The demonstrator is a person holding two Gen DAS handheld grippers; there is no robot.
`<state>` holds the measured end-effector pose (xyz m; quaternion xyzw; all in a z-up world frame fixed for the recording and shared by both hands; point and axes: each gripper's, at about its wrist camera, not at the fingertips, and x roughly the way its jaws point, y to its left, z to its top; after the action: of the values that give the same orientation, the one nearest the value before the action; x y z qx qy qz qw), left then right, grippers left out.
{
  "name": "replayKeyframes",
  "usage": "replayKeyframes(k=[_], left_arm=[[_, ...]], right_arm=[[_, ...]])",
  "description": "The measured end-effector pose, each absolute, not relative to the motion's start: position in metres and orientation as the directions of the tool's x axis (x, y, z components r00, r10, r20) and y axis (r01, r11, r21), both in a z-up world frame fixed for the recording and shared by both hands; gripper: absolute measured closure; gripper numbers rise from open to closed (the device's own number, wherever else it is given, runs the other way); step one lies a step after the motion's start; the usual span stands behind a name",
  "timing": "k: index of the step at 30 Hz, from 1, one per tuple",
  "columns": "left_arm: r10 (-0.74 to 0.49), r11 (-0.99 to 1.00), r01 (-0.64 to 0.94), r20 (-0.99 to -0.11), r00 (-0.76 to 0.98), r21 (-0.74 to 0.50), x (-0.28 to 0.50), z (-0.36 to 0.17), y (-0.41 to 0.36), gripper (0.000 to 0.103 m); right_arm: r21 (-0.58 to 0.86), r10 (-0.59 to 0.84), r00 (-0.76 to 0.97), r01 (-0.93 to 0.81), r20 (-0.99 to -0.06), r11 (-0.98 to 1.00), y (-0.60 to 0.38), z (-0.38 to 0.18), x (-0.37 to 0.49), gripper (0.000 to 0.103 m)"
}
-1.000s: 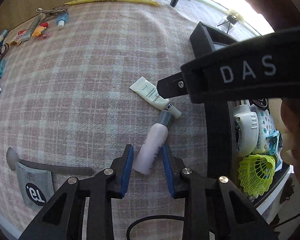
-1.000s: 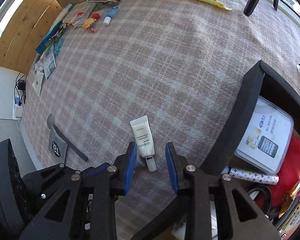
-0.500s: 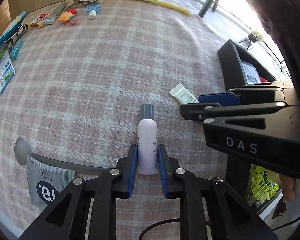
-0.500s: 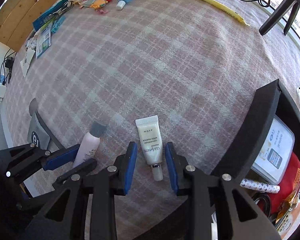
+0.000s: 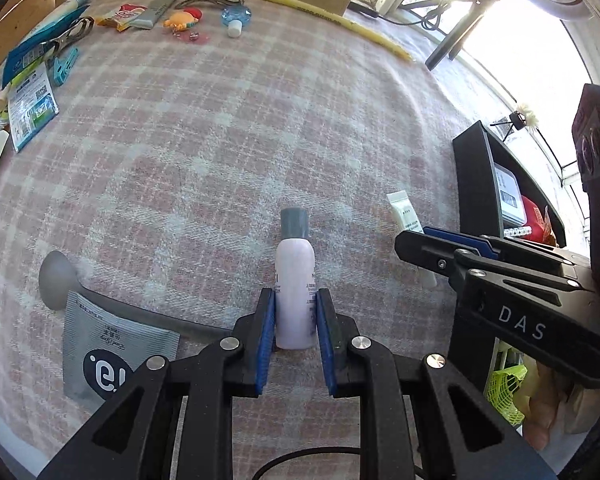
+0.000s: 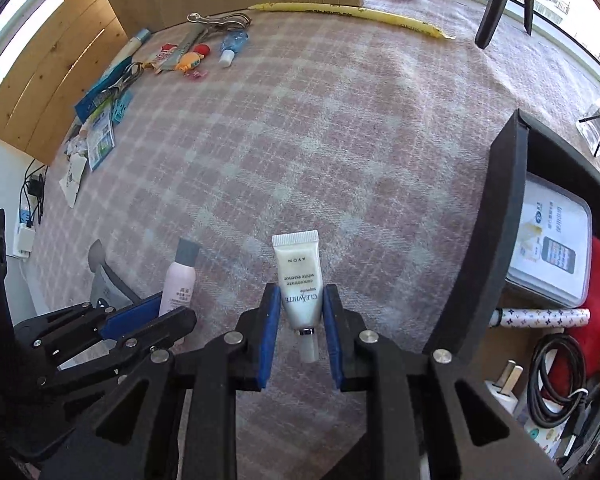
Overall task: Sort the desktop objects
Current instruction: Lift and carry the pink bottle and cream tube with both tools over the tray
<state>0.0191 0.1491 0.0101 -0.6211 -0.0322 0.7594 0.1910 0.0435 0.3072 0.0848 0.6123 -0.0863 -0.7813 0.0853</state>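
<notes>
Bottle [image 5: 295,280] and tube [image 6: 300,280] are the two things in hand, one per gripper, both low over the plaid table [image 5: 220,140]. The left gripper [image 5: 296,320] has its blue pads pressed against the lower sides of the bottle, whose grey cap points straight ahead, away from the gripper; clamping near the base leaves the cap end free, which should make it easy to set down cap first. The right gripper [image 6: 302,316] is closed on the tube just above its small cap, with the crimped end pointing forward; the pads meet the narrow end, so the flat body sticks out ahead. Whether either item is off the cloth or lies on it I cannot tell.

Both grippers point the same way, roughly level and side by side, the left one a little to the left of the right and near it. Just to the right of the right gripper stands a black bin [image 6: 504,220] already holding a white box [image 6: 552,248], a cable and other bits; that looks the likely home for both toiletries. To the left of the left gripper lie a grey sachet [image 5: 108,348] and a spoon [image 5: 58,280]. Far ahead, a row of small objects lines the table edge.
</notes>
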Motion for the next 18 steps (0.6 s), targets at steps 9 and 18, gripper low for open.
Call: replayKeyframes(k=[9,18], left_arm=[[0.362,-0.902,-0.316,-0.914,-0.182,-0.294,0.026,0.038,0.163,0.084],[0.414,-0.845,-0.439,-0.893,-0.177,-0.305,0.030,0.071,0.221,0.084]], right_arm=[[0.290,-0.261,-0.346,-0.033,-0.901,-0.956,0.340,0.132,0.072,0.082],[0.335,-0.243,-0.438,-0.146,-0.865,-0.931,0.407,0.163,0.119,0.082]])
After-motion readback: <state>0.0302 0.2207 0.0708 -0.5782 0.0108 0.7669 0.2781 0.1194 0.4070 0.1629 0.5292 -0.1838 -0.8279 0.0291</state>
